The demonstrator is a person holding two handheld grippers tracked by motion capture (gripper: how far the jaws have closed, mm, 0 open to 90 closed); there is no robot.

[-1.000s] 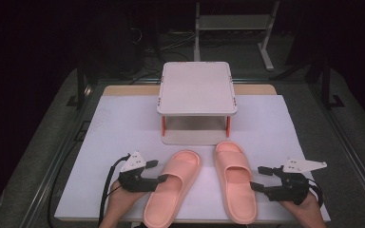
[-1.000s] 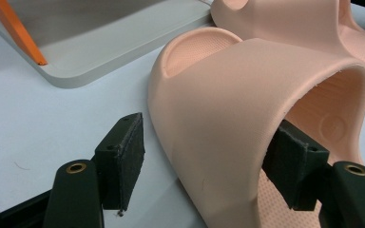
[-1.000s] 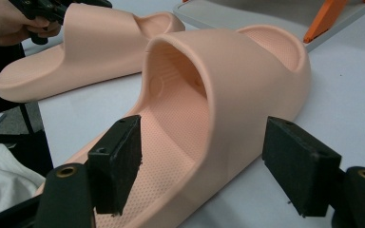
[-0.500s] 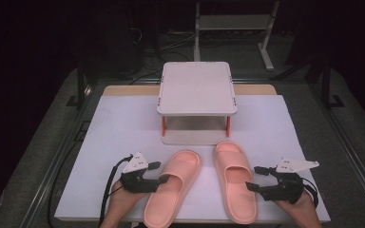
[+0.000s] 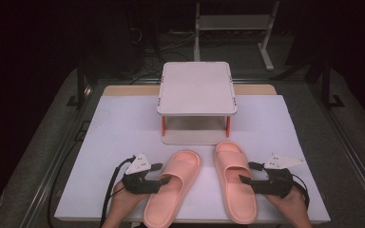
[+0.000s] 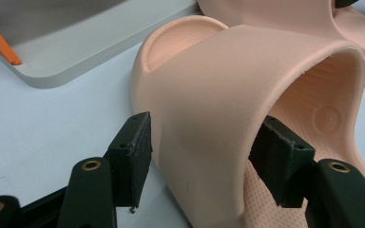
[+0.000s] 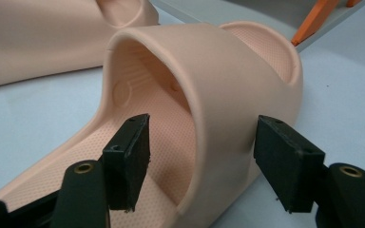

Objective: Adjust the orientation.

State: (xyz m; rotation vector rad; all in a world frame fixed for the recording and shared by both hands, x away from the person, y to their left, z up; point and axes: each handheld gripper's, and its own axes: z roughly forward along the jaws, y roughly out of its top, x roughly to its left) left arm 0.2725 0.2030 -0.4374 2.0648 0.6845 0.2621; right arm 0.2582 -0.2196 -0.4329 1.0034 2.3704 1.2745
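**Two grippers straddling the straps of a pair of slippers**

Near edge of the desk: the left gripper (image 5: 164, 179) lay at the outer side of the left slipper (image 5: 173, 185), and the right gripper (image 5: 246, 179) at the outer side of the right slipper (image 5: 234, 180). Each slipper ran lengthwise from the near edge toward the far edge, toe pointing away, the left one tilted slightly rightward at its toe. Each gripper pointed inward, across its slipper's long axis, so each hand was nearest its own slipper.

In the left gripper view, one pad stood outside the strap (image 6: 228, 109) wall and the other inside it; the jaws were about half open, had just been closing, and sat just beside the wall, with no clear pressing seen. In the right gripper view, the jaws likewise straddled the strap (image 7: 218, 90) wall, visibly apart from it on both sides, having just been closing.

Farther off, at the middle of the desk, stood a small two-level rack (image 5: 197, 88), just beyond the toes.
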